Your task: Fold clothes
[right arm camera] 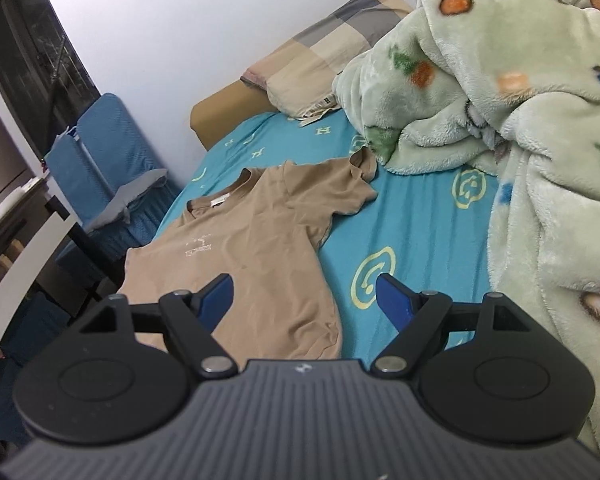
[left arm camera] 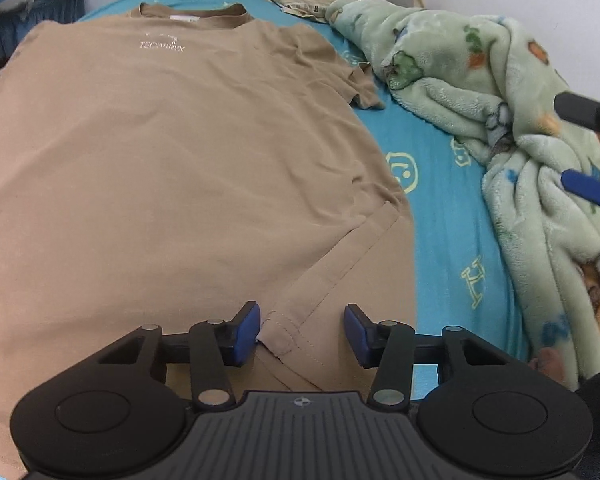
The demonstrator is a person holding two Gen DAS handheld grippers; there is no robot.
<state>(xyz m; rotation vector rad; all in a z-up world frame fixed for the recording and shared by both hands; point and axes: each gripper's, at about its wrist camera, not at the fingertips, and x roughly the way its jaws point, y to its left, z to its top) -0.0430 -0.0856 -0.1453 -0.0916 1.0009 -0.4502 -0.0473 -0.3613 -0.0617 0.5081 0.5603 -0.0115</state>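
One tan T-shirt [left arm camera: 172, 168] lies spread flat, front up, on the blue bedsheet [left arm camera: 444, 208], collar toward the pillow [right arm camera: 320, 64]. Left gripper [left arm camera: 301, 330] sits low over the shirt's folded hem corner, jaws partly apart, fabric between the pads but not pinched. Right gripper [right arm camera: 304, 296] hangs above the shirt's edge, jaws wide and empty. Just beside the shirt's sleeve, a green fleece blanket [right arm camera: 520, 120] is heaped.

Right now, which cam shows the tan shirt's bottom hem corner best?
Left wrist. The hem corner of the tan shirt sits close up between the left claw's fingers, its stitching clear. The right wrist view shows the shirt whole but smaller, its near hem partly behind the right claw.
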